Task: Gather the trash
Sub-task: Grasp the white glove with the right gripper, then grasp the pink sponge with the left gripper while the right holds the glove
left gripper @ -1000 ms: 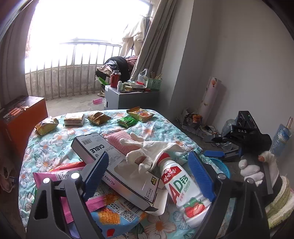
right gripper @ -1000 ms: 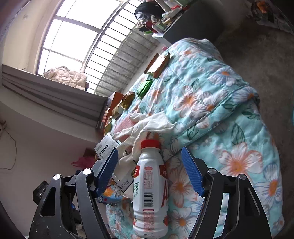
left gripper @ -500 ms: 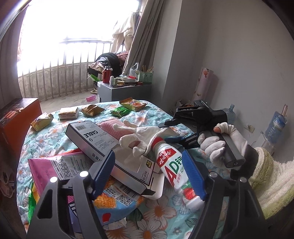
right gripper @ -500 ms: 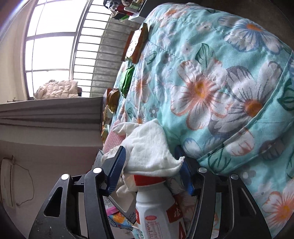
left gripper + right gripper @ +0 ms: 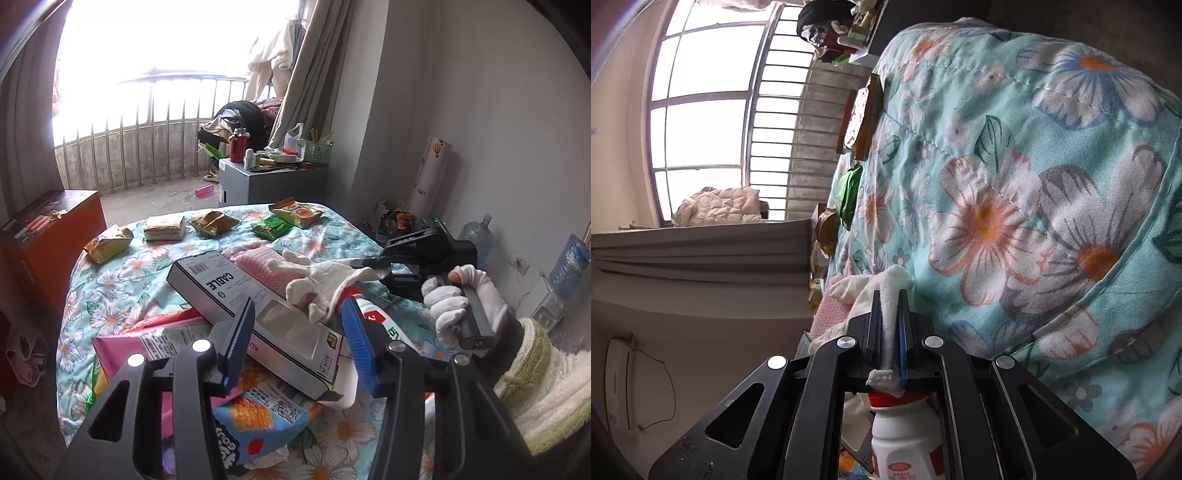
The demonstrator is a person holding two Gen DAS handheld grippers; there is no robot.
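The word "CABLE" is printed in black on the side of a long grey box [image 5: 240, 295] lying across the pile. The blue snack bag [image 5: 258, 421] beneath shows letters, possibly "GOLD", too distorted to confirm.

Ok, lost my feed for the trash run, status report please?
Right gripper shut on the white glove, jaws just closed. Left gripper open over the cable box, jaws just narrowed, nothing gripped. Glove drapes over the milk bottle.

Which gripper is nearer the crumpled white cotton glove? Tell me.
Right. The right gripper has just closed on the white glove; the left gripper hangs short of it, over the grey cable box.
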